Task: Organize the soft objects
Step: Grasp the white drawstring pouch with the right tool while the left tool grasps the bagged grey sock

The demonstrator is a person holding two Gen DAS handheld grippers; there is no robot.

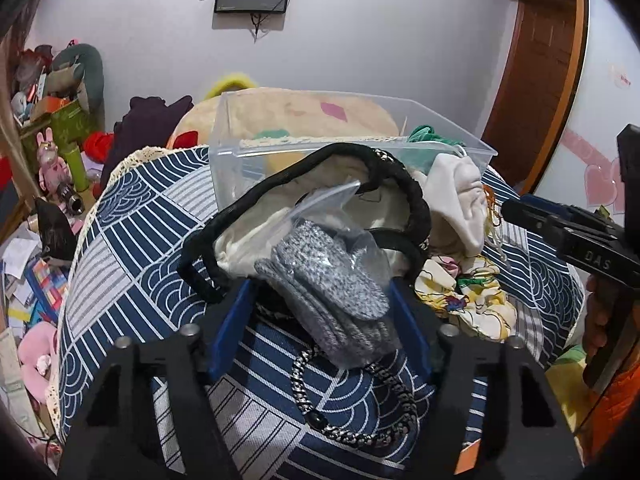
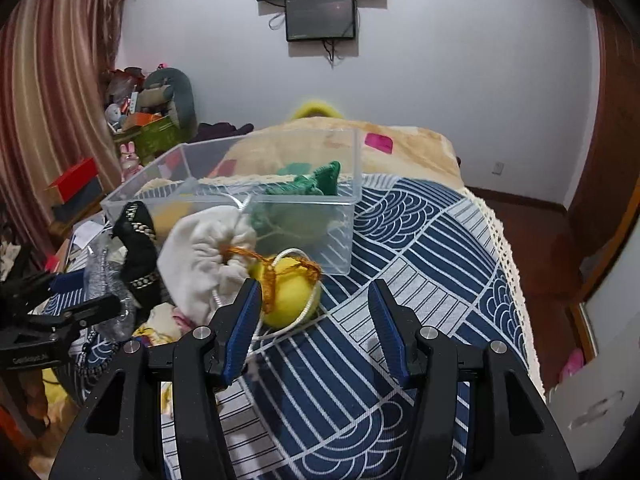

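Note:
A pair of grey knit socks [image 1: 332, 292] in a clear plastic bag lies between the blue fingers of my left gripper [image 1: 320, 292], which is open around it. Behind lie a cream bag with black handles [image 1: 340, 176], a white cloth pouch [image 1: 456, 196] [image 2: 208, 256] and a clear plastic bin [image 1: 248, 148] [image 2: 348, 216] holding a green knit item [image 2: 316, 184]. My right gripper [image 2: 314, 292] is open and empty, just in front of a yellow ball [image 2: 292, 292] with an orange ribbon.
All lies on a bed with a blue and white patterned cover [image 2: 420, 248]. A black-and-white braided strap [image 1: 360, 400] lies under my left gripper. A floral cloth [image 1: 468, 300] lies at the right. Clutter and toys [image 1: 52, 128] fill the left side of the room.

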